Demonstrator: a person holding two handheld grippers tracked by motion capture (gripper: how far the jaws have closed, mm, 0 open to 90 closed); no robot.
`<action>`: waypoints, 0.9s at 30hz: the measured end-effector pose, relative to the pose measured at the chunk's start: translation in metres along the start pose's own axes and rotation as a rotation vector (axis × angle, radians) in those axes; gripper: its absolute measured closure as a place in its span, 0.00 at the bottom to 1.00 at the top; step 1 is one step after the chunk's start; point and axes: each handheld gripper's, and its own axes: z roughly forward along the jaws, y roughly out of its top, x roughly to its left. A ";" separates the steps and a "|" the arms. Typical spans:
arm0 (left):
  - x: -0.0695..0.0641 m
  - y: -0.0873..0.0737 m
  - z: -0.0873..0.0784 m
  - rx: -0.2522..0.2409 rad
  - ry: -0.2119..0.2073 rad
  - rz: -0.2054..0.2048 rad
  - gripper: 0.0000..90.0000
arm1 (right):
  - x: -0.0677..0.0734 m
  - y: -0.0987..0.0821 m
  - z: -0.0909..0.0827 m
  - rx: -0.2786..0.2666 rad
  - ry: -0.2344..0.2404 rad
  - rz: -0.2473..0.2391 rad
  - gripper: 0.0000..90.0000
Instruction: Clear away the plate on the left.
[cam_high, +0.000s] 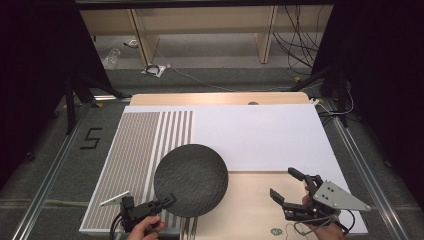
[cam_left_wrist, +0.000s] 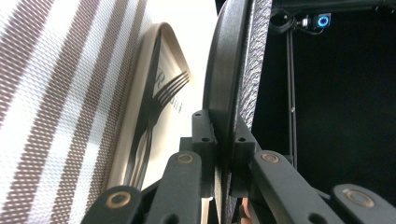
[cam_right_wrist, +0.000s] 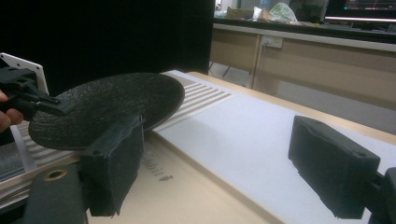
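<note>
A round black textured plate (cam_high: 191, 180) hangs tilted just above the table, half over the striped mat and half over the wooden board. My left gripper (cam_high: 169, 200) is shut on its near-left rim. In the left gripper view the plate (cam_left_wrist: 233, 70) stands edge-on with both jaws of the left gripper (cam_left_wrist: 223, 126) clamped on it. My right gripper (cam_high: 282, 182) stands open above the board to the plate's right, nothing between its jaws. In the right gripper view the plate (cam_right_wrist: 107, 105) lies beyond the right gripper (cam_right_wrist: 219, 158), with the left gripper (cam_right_wrist: 51, 100) pinching its far rim.
A brown-and-white striped mat (cam_high: 135, 150) covers the table's left, a white sheet (cam_high: 260, 135) the back right, and a wooden board (cam_high: 250, 200) the front. A dark fork shape (cam_left_wrist: 159, 102) shows on the board under the plate. A white strip (cam_high: 115, 198) lies on the mat.
</note>
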 end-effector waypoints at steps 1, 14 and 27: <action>0.000 -0.001 0.001 0.008 0.001 0.004 0.94 | 0.000 0.000 0.000 0.000 0.000 0.001 0.21; -0.001 -0.015 0.020 0.103 0.020 0.034 0.94 | 0.000 0.000 0.000 0.001 0.000 0.001 0.21; -0.001 -0.027 0.041 0.195 0.043 0.064 0.94 | 0.000 0.000 0.000 -0.001 0.000 0.003 0.21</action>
